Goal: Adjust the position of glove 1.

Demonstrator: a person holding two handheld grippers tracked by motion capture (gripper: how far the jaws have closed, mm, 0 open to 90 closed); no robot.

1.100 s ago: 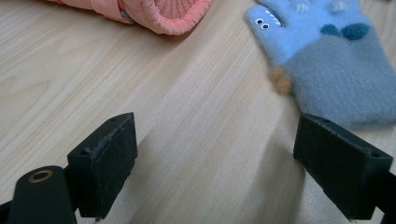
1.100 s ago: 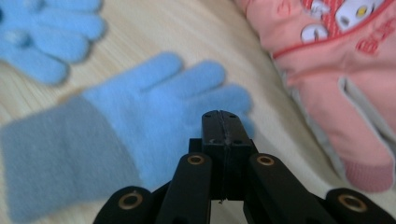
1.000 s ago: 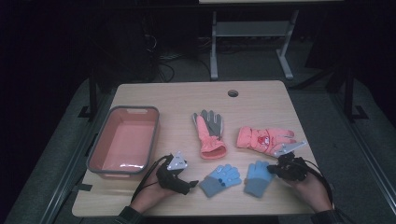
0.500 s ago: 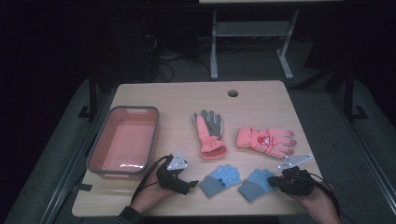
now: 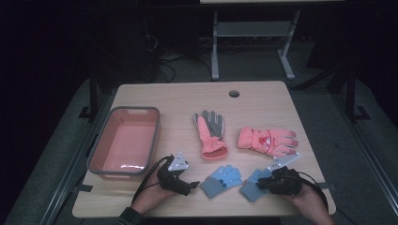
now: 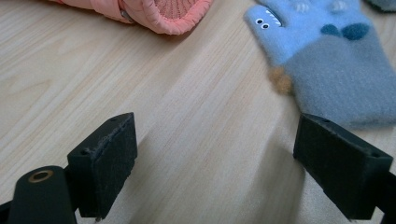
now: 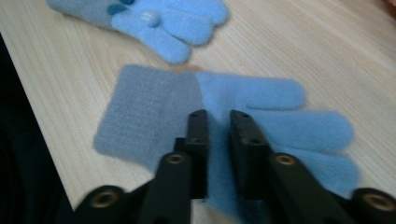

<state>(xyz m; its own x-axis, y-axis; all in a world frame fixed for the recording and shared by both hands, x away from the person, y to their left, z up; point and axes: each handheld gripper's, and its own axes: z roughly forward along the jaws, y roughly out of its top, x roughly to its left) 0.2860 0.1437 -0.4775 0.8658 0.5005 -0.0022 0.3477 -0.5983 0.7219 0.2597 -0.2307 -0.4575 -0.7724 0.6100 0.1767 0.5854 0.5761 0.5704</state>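
The right hand-held gripper (image 7: pixel 218 123) sits over the right blue glove (image 7: pixel 261 116) at the near right of the tabletop (image 5: pixel 263 101). Its jaws are nearly pressed together, a narrow strip of the blue knit between them; whether the pads pinch it I cannot tell. The left hand-held gripper (image 6: pixel 215 163) rests with jaws spread wide over bare wood, nothing between them. The left blue glove (image 5: pixel 221 180) lies just to its right. Farther off lie a pink-and-grey glove (image 5: pixel 210 133) and a pink glove (image 5: pixel 267 140); a pink bin (image 5: pixel 96 145) stands at the left.
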